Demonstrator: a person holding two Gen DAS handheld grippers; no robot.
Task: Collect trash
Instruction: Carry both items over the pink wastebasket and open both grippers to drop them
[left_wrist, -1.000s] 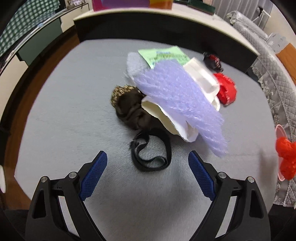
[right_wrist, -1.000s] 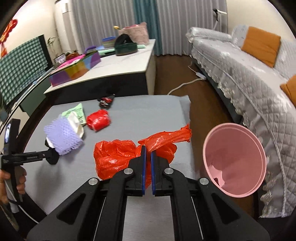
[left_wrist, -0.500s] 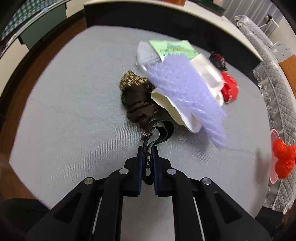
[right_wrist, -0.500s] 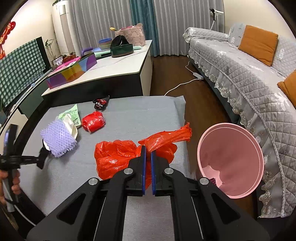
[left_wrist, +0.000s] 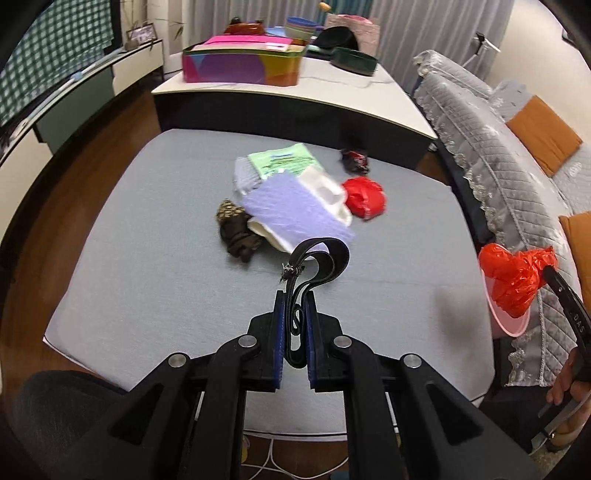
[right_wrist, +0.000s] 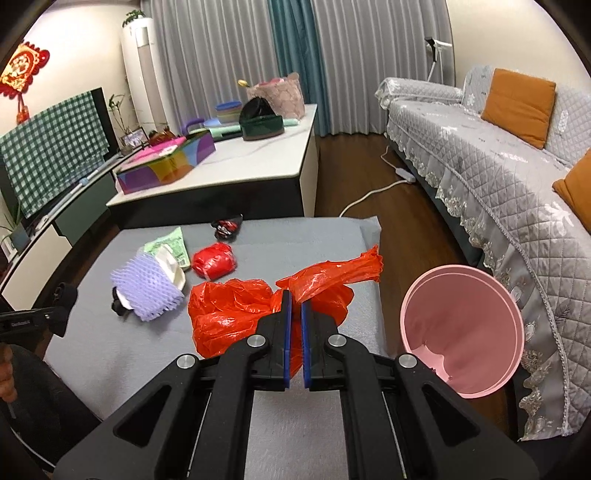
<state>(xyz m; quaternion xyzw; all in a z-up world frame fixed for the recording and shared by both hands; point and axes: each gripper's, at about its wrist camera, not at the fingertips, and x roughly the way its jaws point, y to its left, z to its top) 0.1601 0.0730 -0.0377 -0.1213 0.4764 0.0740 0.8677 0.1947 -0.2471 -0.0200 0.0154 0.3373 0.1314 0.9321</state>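
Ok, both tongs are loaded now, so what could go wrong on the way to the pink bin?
1. The black strap is pinched in the left tongs only at one end; its loop hangs free and might snag the purple foam net or slip out.
2. The red plastic bag billows wide around the right tongs; loose parts may drape over the pink bin rim rather than drop in.

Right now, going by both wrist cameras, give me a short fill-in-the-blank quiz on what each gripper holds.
1. The left gripper is shut on a black ____.
2. The right gripper is shut on a red plastic ____.
3. The bin beside the table is ____ in colour.

Missing words: strap; bag; pink
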